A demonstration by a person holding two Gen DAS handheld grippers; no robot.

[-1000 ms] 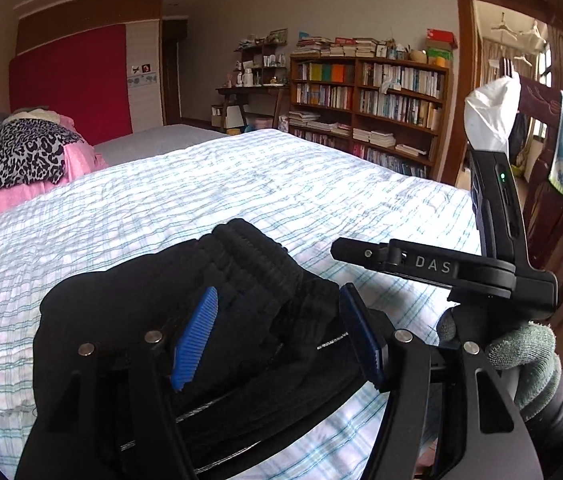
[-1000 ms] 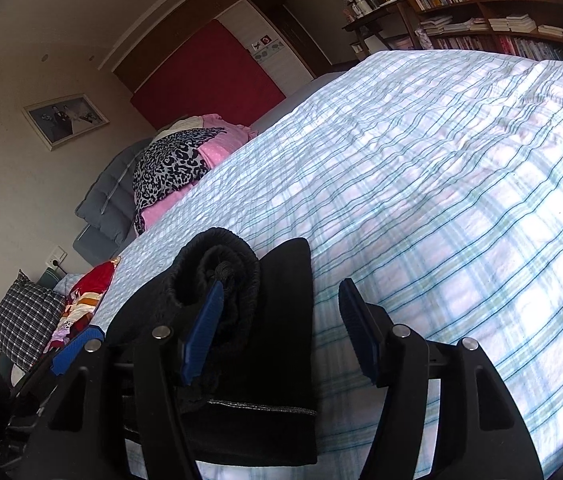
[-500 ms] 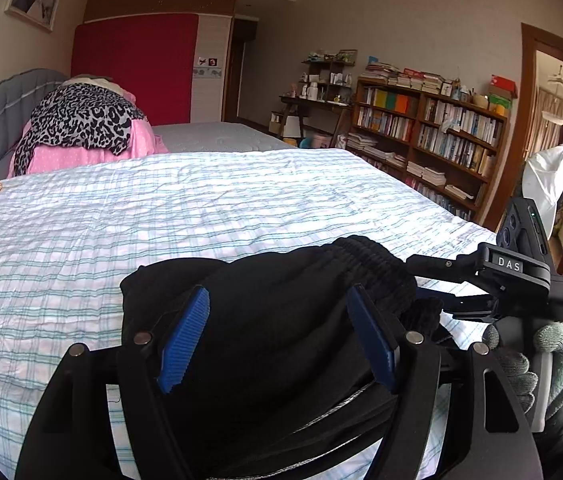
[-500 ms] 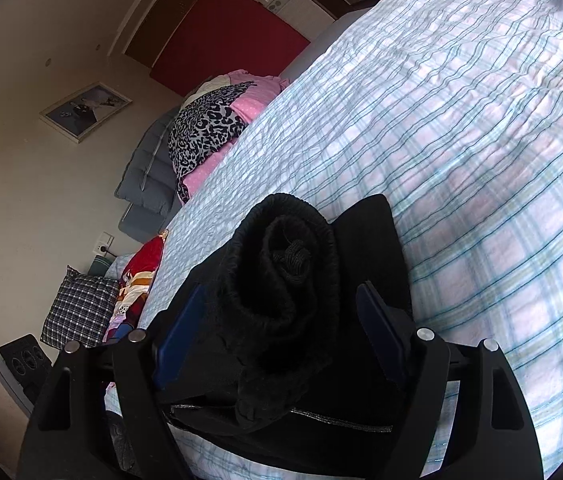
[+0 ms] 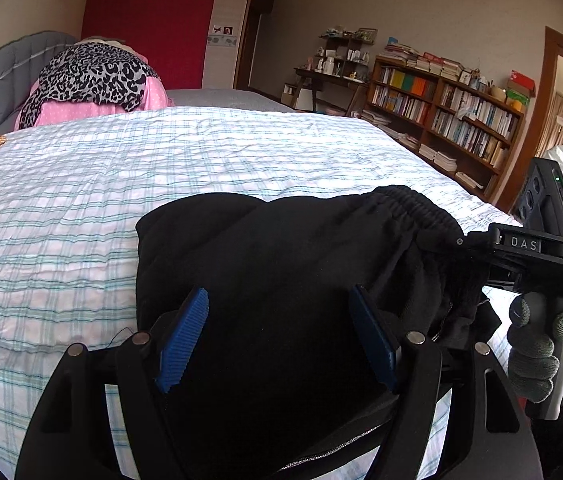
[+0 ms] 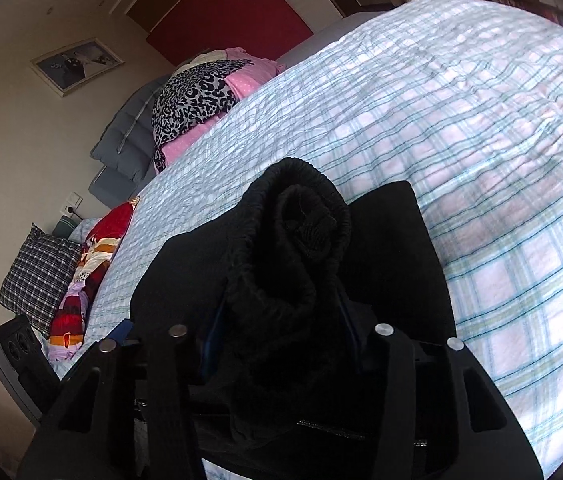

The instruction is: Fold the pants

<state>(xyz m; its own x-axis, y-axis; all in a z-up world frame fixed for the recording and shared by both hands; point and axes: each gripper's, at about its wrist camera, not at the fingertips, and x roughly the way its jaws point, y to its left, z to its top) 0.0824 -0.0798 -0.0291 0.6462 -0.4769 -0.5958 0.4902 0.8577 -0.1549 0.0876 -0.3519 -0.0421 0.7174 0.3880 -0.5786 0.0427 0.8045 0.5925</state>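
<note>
Nearby, black pants (image 5: pixel 281 264) lie bunched on a plaid bedsheet (image 5: pixel 81 200); left gripper (image 5: pixel 281 336) opening wide over them, right gripper (image 6: pixel 281 320) closing, clamping their waistband (image 6: pixel 297 232).

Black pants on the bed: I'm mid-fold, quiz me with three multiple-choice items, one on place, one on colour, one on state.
1. Where do the pants lie?
A. on the checked bedsheet
B. on the bookshelf
C. on the floor

2. What colour are the pads of the left gripper?
A. red
B. blue
C. white

3. What is between the fingers of the right gripper?
A. nothing
B. a pillow
C. the bunched waistband

Answers: 1 A, checked sheet shows around the black cloth. 2 B, both ribbed pads are blue. 3 C, the closing jaws have the gathered elastic band between them.
</note>
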